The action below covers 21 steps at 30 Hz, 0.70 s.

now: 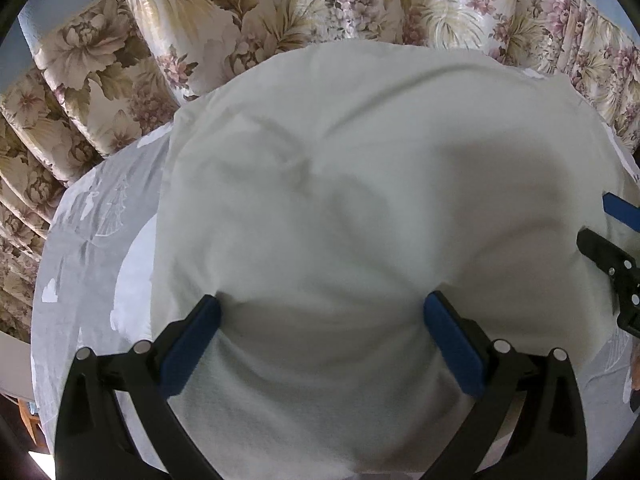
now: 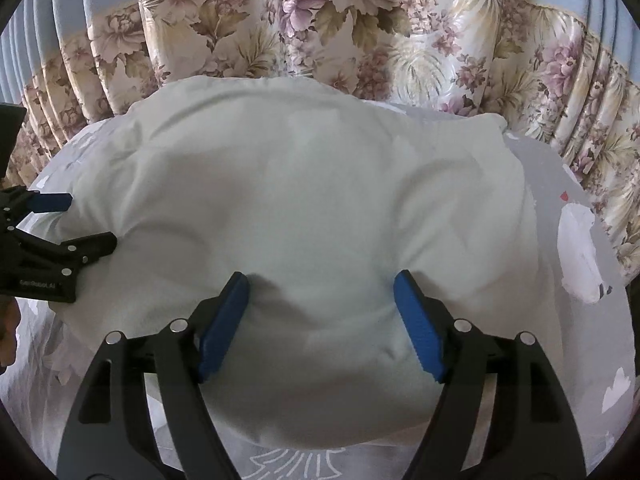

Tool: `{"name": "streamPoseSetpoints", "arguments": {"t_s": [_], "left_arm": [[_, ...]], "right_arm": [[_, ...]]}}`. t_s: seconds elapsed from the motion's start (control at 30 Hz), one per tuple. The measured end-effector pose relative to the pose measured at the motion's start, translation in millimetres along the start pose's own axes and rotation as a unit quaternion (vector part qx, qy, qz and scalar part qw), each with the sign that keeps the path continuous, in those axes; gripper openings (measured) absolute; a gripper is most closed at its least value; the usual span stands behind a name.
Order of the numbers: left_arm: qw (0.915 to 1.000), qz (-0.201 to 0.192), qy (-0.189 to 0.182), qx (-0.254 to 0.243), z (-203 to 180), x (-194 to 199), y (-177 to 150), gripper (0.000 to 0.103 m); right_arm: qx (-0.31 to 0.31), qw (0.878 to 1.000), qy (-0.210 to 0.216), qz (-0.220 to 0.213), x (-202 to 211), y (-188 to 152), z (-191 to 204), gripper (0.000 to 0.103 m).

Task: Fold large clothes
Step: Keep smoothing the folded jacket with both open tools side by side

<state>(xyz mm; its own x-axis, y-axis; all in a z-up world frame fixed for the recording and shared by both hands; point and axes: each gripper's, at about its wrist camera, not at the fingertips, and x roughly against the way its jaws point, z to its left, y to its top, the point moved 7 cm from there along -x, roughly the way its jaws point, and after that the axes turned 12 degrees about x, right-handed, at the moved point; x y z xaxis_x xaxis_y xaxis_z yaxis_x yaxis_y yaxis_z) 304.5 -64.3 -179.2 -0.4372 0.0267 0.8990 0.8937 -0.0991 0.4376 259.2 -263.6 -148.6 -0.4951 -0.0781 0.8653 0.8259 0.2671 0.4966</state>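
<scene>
Left gripper (image 1: pixel 322 308), nearest the lens in the left wrist view: blue-padded jaws spread wide, tips pressed into the pale garment (image 1: pixel 360 200) with nothing pinched between them. Right gripper (image 2: pixel 322 286), right wrist view: jaws likewise wide, tips resting on the same cloth. The garment lies bunched and creased over a grey patterned tablecloth (image 1: pixel 88 240) (white motifs show at its margins), filling most of each view. Each gripper appears at the edge of the other's view, side by side. Beyond the table hangs a floral curtain (image 2: pixel 360 32).
</scene>
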Motion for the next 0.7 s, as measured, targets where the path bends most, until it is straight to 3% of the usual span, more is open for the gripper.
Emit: {"name": "streamPoseSetpoints", "arguments": {"t_s": [0.2,0.3,0.43,0.53,0.7], "left_arm": [[1.0,-0.003,0.003,-0.003,1.1,7.5,1.0,0.102],[0.9998,-0.011,0.008,0.011,20.7,24.3,2.4,0.102],[0.9977,-0.04,-0.001,0.056,68.1,45.6,15.0,0.102],[0.9938,-0.002,-0.048,0.1,95.8,34.7,19.6,0.102],[0.9888,0.035,-0.075,0.124,106.3,7.9,15.3,0.101]], "right_arm": [[-0.003,1.0,0.003,0.0,7.0,5.6,0.4,0.077],[-0.005,1.0,0.015,-0.003,19.8,7.6,2.2,0.086],[0.037,0.999,-0.022,-0.012,33.0,17.9,9.3,0.088],[0.062,0.997,-0.047,-0.009,30.0,24.2,13.5,0.089],[0.074,0.996,-0.048,-0.001,19.0,27.7,23.1,0.089]]}}
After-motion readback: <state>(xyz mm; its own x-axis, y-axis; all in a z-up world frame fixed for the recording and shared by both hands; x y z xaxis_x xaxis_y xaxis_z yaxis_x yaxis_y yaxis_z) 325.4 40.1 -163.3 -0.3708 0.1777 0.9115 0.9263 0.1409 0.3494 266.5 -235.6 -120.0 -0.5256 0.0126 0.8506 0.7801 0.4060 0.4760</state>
